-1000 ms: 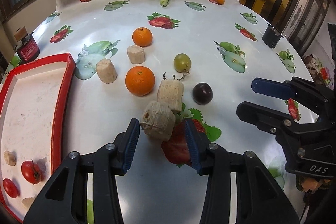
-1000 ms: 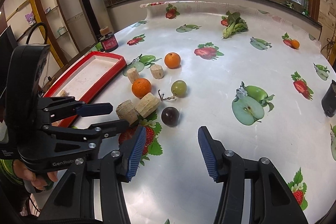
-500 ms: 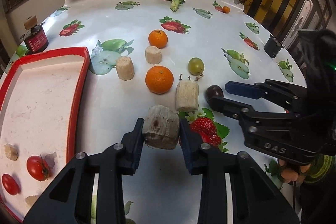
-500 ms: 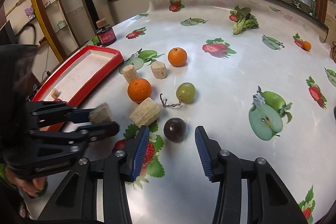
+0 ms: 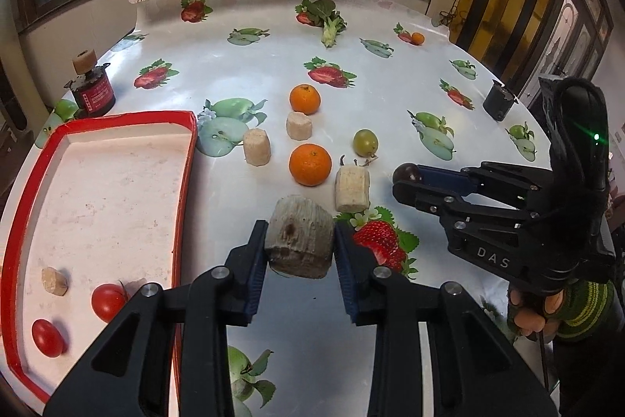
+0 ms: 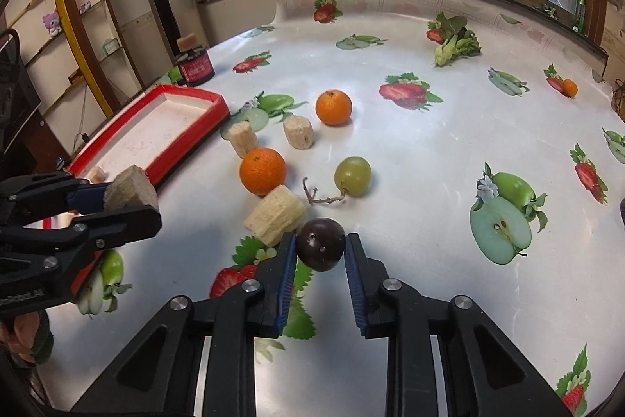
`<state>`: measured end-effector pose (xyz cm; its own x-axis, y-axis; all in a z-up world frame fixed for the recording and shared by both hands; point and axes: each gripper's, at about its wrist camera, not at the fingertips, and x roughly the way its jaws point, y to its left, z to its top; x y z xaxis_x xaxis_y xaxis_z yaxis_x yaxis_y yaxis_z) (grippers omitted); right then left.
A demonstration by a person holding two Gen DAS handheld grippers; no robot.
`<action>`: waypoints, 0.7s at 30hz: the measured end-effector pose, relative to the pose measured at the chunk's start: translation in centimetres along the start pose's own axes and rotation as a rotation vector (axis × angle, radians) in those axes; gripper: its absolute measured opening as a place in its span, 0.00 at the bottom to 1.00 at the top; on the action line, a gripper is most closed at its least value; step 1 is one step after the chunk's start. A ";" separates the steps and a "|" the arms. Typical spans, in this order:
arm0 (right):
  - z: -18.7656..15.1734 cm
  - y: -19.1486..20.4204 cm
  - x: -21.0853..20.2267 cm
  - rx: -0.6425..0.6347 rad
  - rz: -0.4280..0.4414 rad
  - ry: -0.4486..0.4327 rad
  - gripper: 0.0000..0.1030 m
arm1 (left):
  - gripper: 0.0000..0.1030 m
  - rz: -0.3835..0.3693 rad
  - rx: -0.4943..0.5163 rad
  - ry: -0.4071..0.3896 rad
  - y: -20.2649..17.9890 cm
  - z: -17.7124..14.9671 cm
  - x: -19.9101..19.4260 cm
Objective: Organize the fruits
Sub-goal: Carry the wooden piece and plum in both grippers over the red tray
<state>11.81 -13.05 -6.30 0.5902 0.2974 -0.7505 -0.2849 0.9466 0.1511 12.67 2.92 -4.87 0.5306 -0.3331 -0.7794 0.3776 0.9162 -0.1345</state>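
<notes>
My left gripper (image 5: pixel 300 227) is shut on a beige fibrous chunk (image 5: pixel 299 241) and holds it above the tablecloth, just right of the red tray (image 5: pixel 187 182). The right wrist view shows that chunk (image 6: pixel 131 188) lifted at the left. My right gripper (image 6: pixel 320 241) has its jaws closing tight on a dark plum (image 6: pixel 320 245), with both blue pads against its sides on the table. Two oranges (image 5: pixel 309 165) (image 5: pixel 304 99), a green grape (image 5: pixel 365 142) and three more beige chunks (image 5: pixel 352 188) (image 5: pixel 256 146) (image 5: pixel 299 125) lie loose. Two tomatoes (image 5: pixel 107 301) (image 5: pixel 47 337) and a small beige piece (image 5: pixel 54 281) sit in the tray.
A dark red jar (image 5: pixel 93 92) stands behind the tray at the table's left edge. A black cup (image 5: pixel 498 102) is near the right edge and a leafy green vegetable (image 5: pixel 330 20) lies at the far side. A hand in a striped sleeve (image 5: pixel 578 311) holds the right gripper.
My left gripper closed on the beige chunk and raised it off the cloth. My right gripper moved forward around the dark plum and its jaws closed onto it.
</notes>
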 end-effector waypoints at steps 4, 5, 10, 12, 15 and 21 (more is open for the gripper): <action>0.4 1.0 -1.1 -0.012 0.008 -0.019 0.25 | 0.29 0.010 -0.003 -0.017 0.5 -0.2 -1.1; 0.5 1.3 -1.3 -0.016 0.012 -0.024 0.25 | 0.29 0.013 -0.005 -0.020 0.7 -0.2 -1.3; 1.0 3.2 -2.2 -0.040 0.032 -0.041 0.25 | 0.29 0.024 -0.010 -0.035 1.7 -0.4 -2.4; 1.2 3.9 -2.4 -0.049 0.040 -0.045 0.25 | 0.29 0.031 -0.017 -0.037 2.3 -0.5 -2.8; 1.5 4.9 -2.4 -0.063 0.050 -0.047 0.25 | 0.29 0.035 -0.029 -0.041 3.1 -0.7 -3.2; 2.1 6.8 -2.1 -0.087 0.071 -0.043 0.25 | 0.29 0.045 -0.042 -0.051 4.4 -1.0 -4.0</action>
<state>10.20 -6.98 -2.33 0.5974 0.3704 -0.7113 -0.3903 0.9091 0.1455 11.43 8.57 -2.93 0.5851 -0.3014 -0.7529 0.3207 0.9387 -0.1266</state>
